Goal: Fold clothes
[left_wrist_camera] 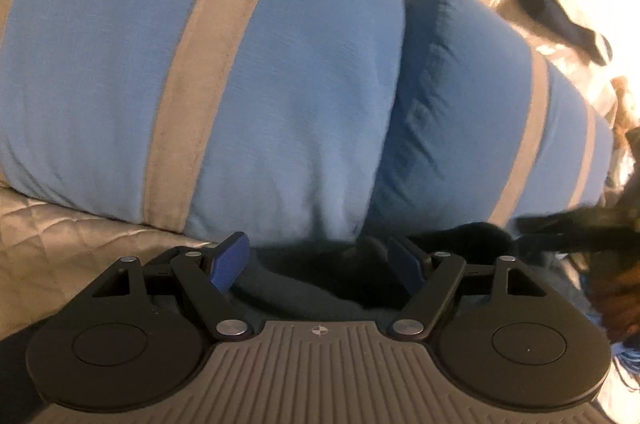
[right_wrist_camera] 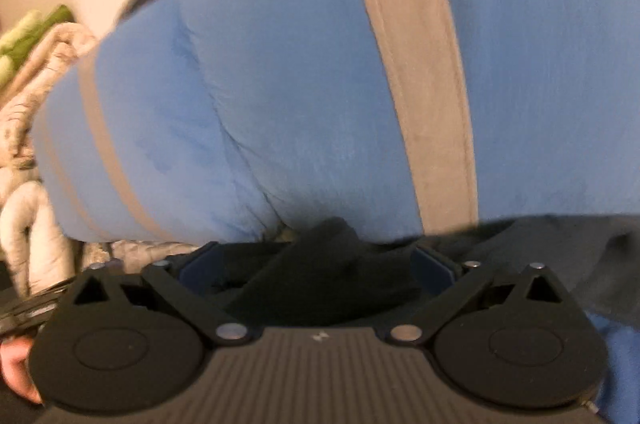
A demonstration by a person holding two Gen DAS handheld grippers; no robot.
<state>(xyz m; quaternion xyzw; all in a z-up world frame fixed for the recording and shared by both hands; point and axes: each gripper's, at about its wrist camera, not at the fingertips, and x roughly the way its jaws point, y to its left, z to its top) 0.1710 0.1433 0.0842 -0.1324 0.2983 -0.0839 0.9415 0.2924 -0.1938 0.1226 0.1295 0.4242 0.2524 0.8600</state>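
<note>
Reaching low at the bed's (left_wrist_camera: 72, 224) pillow-side edge, both hand-held grippers straddle the dark garment (right_wrist_camera: 320, 276), left hand-held gripper (left_wrist_camera: 316, 264) wide, right hand-held gripper (right_wrist_camera: 316, 264) half-closed around bunched cloth, ready to lift.

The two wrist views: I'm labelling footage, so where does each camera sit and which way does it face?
Left wrist: on the left gripper, looking along its jaws over dark clothing at blue striped pillows.
Right wrist: on the right gripper, same way; a hand shows at the lower left.
Shared: the pillows and dark clothing between the jaws.
</note>
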